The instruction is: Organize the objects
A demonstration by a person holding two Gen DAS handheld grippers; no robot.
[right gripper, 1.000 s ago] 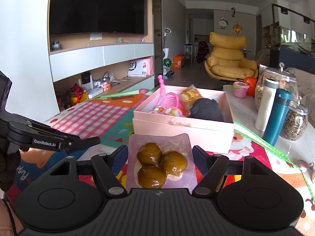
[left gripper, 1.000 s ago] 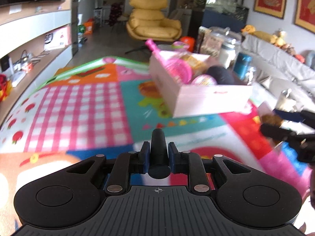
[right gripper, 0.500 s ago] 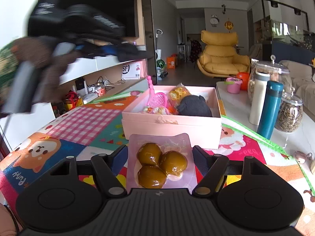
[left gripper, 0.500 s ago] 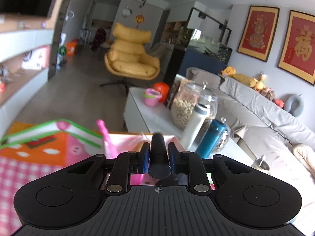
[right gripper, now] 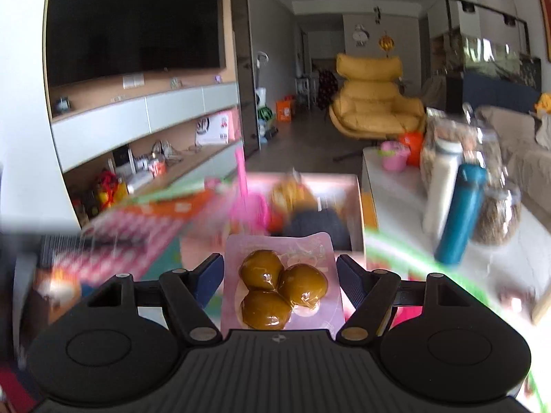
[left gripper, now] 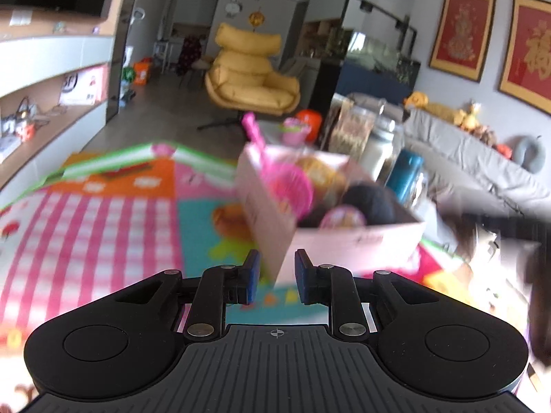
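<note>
Only in the right wrist view do we see the right gripper [right gripper: 280, 272] clamping a pink packet [right gripper: 279, 258] of three brown balls. The left gripper [left gripper: 273, 277] stands parted, holding nothing. Just ahead of both sits the pink box [left gripper: 344, 241], containing a pink scoop [left gripper: 289, 189], a dark bundle [left gripper: 368, 203], and, apparently, wrapped snacks [left gripper: 322, 172].

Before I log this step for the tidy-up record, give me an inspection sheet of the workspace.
Surface: colourful play mat, blurred.
Job's things: pink box holding toys; snack pack of three brown balls.
Clutter: teal bottle, white bottle, jars on low white table.
Grippers: left gripper open, empty; right gripper around snack pack.
Cables: some on TV shelf.
Surroundings: yellow armchair, television.
</note>
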